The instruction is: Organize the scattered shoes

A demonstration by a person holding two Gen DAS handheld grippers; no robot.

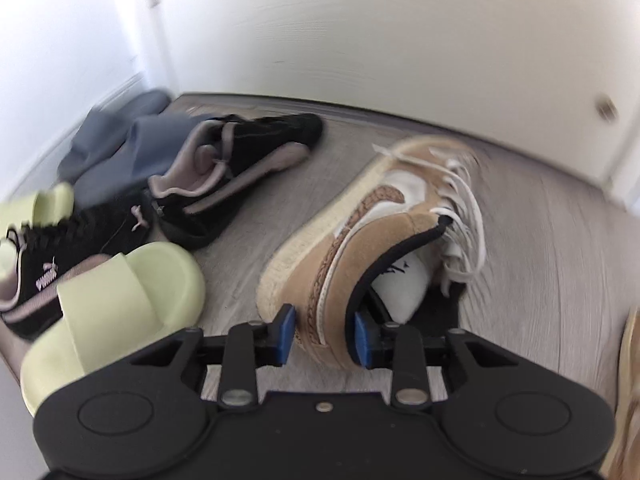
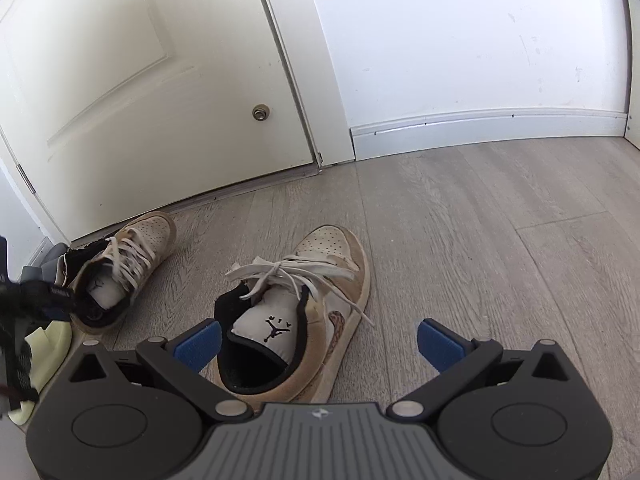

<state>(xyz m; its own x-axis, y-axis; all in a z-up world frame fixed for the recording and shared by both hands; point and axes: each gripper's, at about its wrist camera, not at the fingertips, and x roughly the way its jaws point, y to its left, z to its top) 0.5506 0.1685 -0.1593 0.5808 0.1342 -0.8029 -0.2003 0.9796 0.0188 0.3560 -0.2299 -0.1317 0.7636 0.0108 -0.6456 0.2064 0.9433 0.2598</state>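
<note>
My left gripper (image 1: 324,336) is shut on the heel collar of a tan and white sneaker (image 1: 372,216), which tilts onto its side, toe pointing away toward the door. From the right wrist view the same sneaker (image 2: 124,264) sits near the door with the left gripper (image 2: 40,300) at its heel. Its mate, a second tan sneaker (image 2: 304,304), stands upright on the floor, its heel between the wide-apart blue pads (image 2: 200,344) of my open right gripper (image 2: 320,344); neither pad touches it. A sliver of that mate (image 1: 630,380) shows at the right edge.
Left of the held sneaker lie two black Puma shoes (image 1: 240,168) (image 1: 60,264), two pale green slides (image 1: 120,304) (image 1: 44,204) and blue-grey slippers (image 1: 116,140) by the wall. A white door (image 2: 140,80) and baseboard (image 2: 480,132) bound the grey wood floor (image 2: 500,240).
</note>
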